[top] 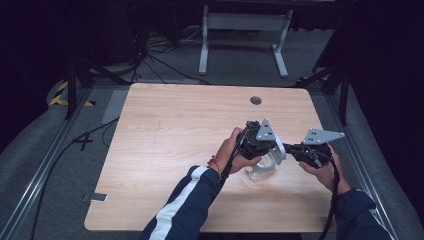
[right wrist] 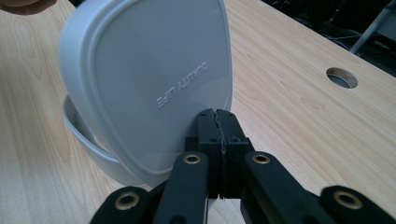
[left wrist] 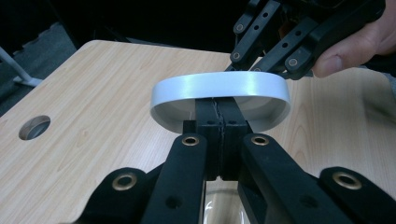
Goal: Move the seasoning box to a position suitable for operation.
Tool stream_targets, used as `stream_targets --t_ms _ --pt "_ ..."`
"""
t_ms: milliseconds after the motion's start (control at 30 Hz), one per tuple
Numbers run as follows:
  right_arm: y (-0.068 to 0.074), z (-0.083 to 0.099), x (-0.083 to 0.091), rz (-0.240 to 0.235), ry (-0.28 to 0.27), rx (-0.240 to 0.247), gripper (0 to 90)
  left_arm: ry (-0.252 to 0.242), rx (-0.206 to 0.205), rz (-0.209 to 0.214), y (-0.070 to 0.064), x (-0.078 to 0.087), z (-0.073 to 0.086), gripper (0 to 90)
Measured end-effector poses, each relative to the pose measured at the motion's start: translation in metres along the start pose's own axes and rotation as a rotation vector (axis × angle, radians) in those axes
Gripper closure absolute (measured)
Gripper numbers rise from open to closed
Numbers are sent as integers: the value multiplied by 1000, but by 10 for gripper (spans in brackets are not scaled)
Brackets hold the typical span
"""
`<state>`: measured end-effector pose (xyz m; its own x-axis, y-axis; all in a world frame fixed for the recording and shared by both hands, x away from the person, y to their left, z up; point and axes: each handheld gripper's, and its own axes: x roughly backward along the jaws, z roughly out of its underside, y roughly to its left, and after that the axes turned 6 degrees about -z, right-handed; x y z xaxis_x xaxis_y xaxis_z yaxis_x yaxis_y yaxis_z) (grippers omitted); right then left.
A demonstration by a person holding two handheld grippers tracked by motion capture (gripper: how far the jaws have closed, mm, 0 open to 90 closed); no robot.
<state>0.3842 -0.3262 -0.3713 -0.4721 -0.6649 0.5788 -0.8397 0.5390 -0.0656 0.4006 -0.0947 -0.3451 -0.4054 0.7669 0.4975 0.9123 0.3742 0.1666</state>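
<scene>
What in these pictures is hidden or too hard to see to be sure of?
- High view: the clear container under the white plastic lid is mostly covered by the left gripper and hand.
- Left gripper view: the lid's flat face is edge-on; the container is cut off at the bottom.
- Right gripper view: the container's inside is behind the lid.

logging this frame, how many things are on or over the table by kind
white lid: 1
clear container: 1
grippers, left and right: 2
table: 1
total: 5
</scene>
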Motion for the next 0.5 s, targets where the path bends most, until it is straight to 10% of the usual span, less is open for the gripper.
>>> stream_targets --t_ms 500 --pt "-4 10 -4 -16 38 -20 899 3 -2 7 0 -17 -17 872"
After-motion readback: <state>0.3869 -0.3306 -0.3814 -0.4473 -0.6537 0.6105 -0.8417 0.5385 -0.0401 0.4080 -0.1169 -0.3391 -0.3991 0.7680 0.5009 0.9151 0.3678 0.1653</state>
